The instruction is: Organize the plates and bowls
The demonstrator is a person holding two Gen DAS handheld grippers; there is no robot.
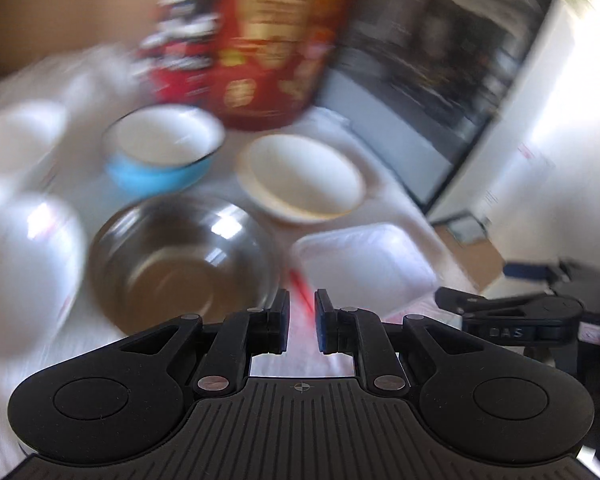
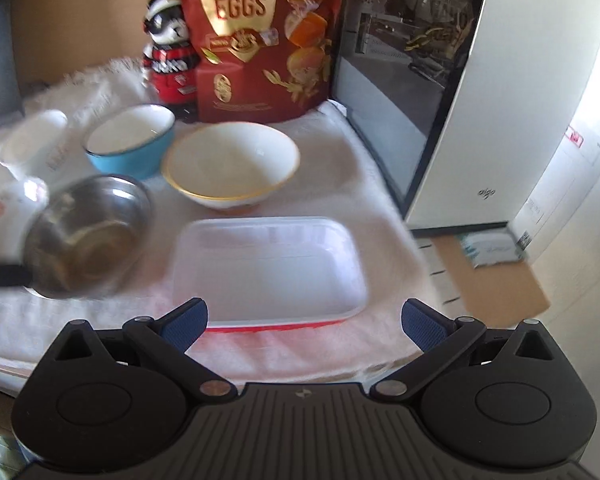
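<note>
**Bowls and tray on the white cloth**

The left gripper (image 1: 302,320) has its fingers nearly together, nothing between them. The right gripper (image 2: 304,322) has its fingers spread wide and empty, just before the white tray (image 2: 268,264). Left of the tray sits the steel bowl (image 2: 88,236). Behind them stand the gold-rimmed white bowl (image 2: 230,164) and blue bowl (image 2: 130,142), then the red bag (image 2: 260,40).
</note>
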